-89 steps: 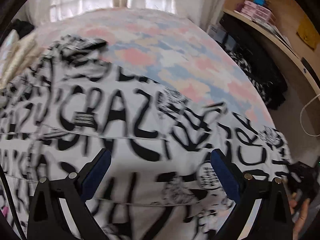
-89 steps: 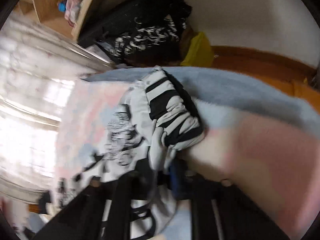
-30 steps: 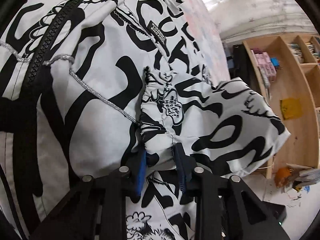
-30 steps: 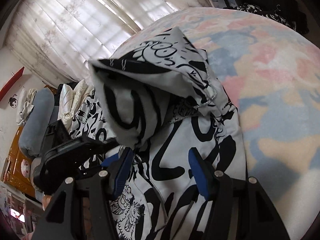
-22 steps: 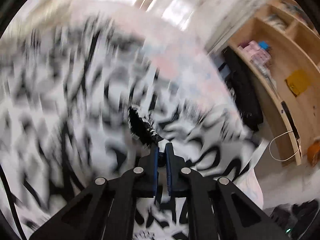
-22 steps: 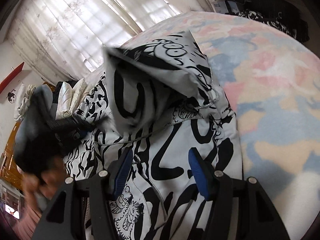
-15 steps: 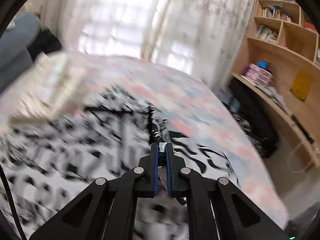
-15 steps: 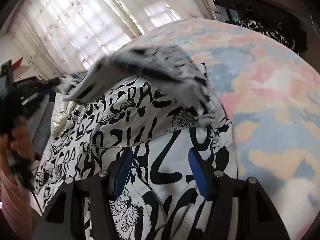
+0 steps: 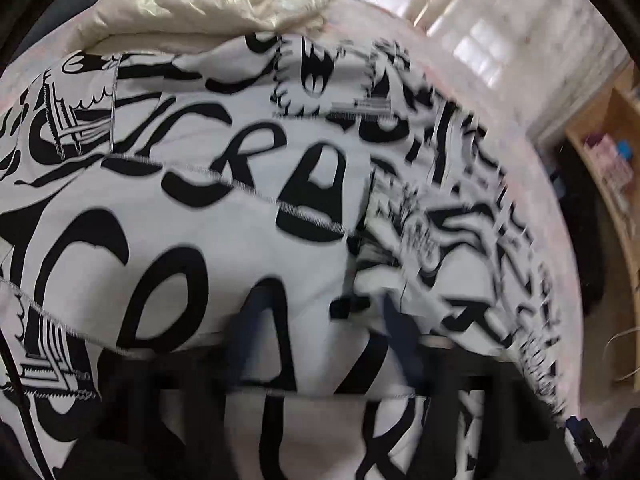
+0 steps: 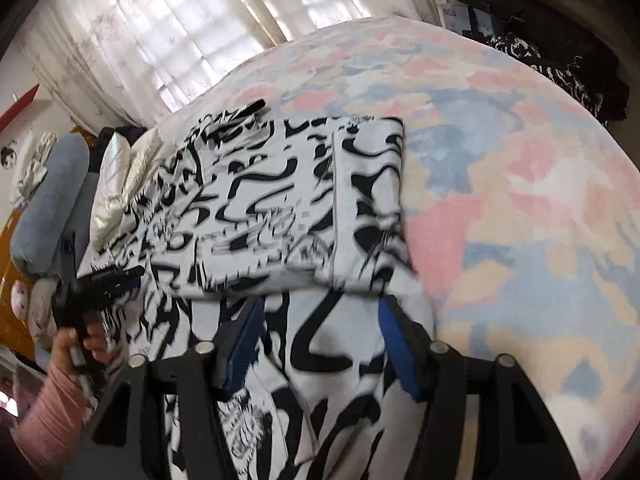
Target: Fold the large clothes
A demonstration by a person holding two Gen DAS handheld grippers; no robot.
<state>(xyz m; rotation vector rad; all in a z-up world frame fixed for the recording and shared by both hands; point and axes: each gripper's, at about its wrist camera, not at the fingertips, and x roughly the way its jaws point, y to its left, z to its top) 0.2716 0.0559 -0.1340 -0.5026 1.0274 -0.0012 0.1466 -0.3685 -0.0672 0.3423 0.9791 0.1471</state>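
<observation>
both your tools are opening: the left tool (image 10: 100, 284) has dropped the jacket (image 10: 280, 200), the right tool (image 10: 316, 344) grips nothing. one flap now lies folded on the bed (image 10: 520, 160), toward 10 o'clock.

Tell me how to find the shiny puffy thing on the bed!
Start at the bed with its pink and blue blanket, then look to the black and white jacket spread on it. At the jacket's far left edge, toward the curtains, lies the cream coat. It is the only plain, glossy, puffy thing; the jacket beside it is covered in black lettering.
</observation>
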